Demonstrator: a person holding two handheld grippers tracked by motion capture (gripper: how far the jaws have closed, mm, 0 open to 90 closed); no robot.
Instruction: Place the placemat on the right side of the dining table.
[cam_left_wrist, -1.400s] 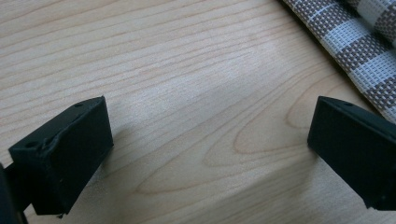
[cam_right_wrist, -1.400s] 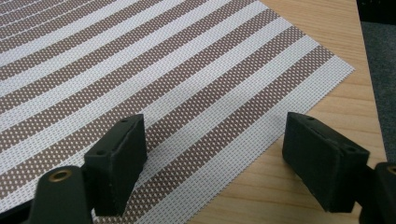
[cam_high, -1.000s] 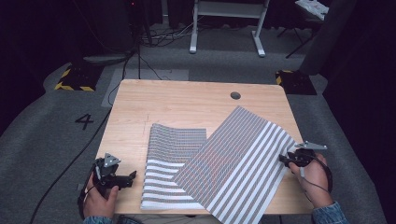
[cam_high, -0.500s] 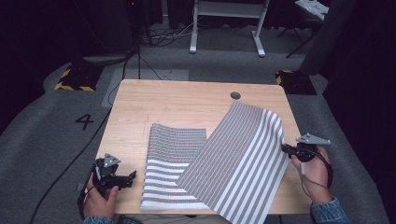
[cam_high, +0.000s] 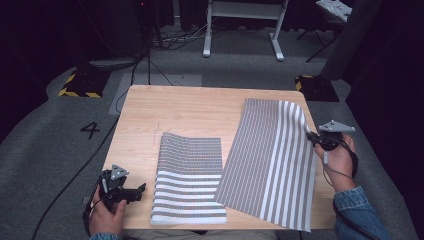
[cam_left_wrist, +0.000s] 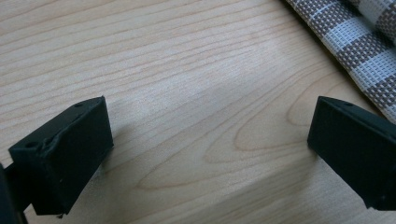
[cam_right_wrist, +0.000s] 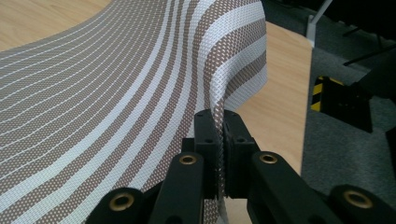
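Observation:
Two brown-and-white striped woven placemats lie on the wooden table. One placemat rests flat near the front middle. The second placemat lies at the right, its near corner overlapping the first. My right gripper is shut on the second placemat's right edge and holds that edge lifted. My left gripper stands open low over bare wood at the front left, a little left of the flat placemat, with nothing between its fingers.
A small round hole sits in the tabletop near the far edge. Around the table lies grey carpet with cables, a "4" floor mark and yellow-black taped blocks. A white stand is behind the table.
My right gripper has pulled the second placemat to the right and away from me, swinging it off most of the first one. The left gripper has stayed put.

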